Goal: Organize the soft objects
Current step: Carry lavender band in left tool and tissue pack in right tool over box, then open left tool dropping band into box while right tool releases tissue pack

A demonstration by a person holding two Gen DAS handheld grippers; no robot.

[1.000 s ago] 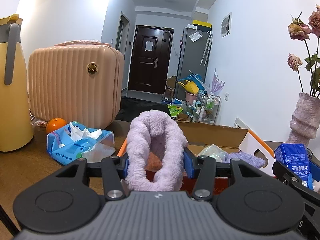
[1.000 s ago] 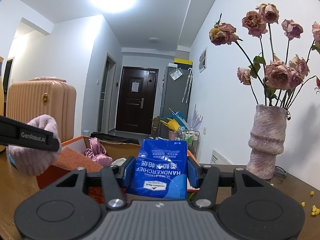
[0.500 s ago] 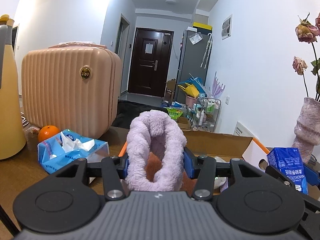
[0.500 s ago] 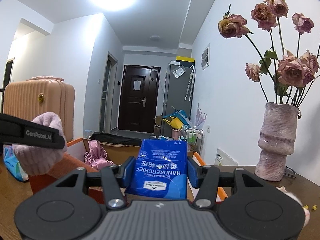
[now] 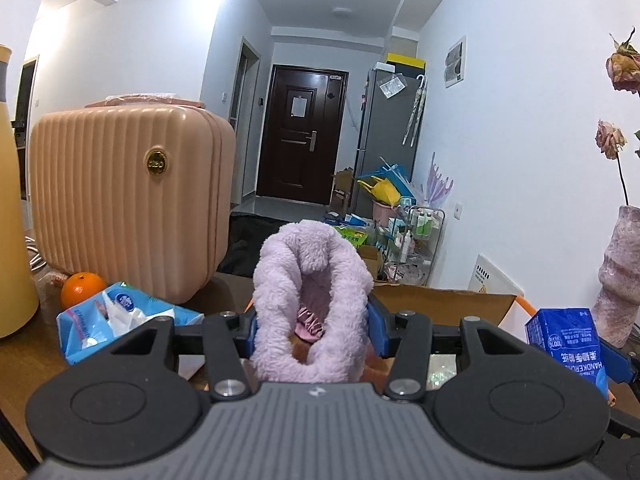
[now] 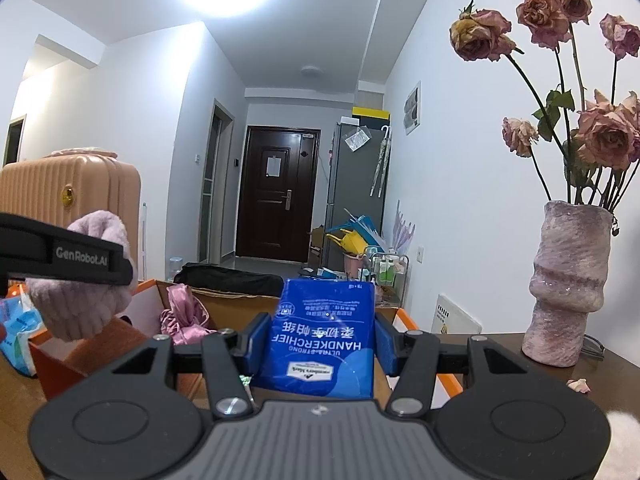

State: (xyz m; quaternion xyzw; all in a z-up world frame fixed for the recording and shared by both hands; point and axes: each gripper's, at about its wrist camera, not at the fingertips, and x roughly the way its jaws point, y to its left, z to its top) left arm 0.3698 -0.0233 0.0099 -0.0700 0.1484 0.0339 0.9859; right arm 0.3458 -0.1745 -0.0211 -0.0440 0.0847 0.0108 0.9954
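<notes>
My left gripper (image 5: 311, 330) is shut on a fluffy lilac slipper (image 5: 280, 300), held upright above the near edge of an open cardboard box (image 5: 440, 304). The slipper also shows in the right wrist view (image 6: 86, 308). My right gripper (image 6: 320, 338) is shut on a blue handkerchief tissue pack (image 6: 324, 344), held over the same box (image 6: 224, 300); the pack also shows at the right of the left wrist view (image 5: 568, 344). A pink satin cloth (image 6: 182, 314) lies in the box.
A peach suitcase (image 5: 128, 204), an orange (image 5: 82, 286) and an open blue tissue pack (image 5: 116, 320) stand left on the wooden table. A yellow jug (image 5: 12, 240) is far left. A pink vase of dried roses (image 6: 568, 292) stands right.
Both grippers have risen and drawn back a little while holding their objects. The suitcase and jug have shifted left in the left wrist view, and the pink cloth now shows through the slipper.
</notes>
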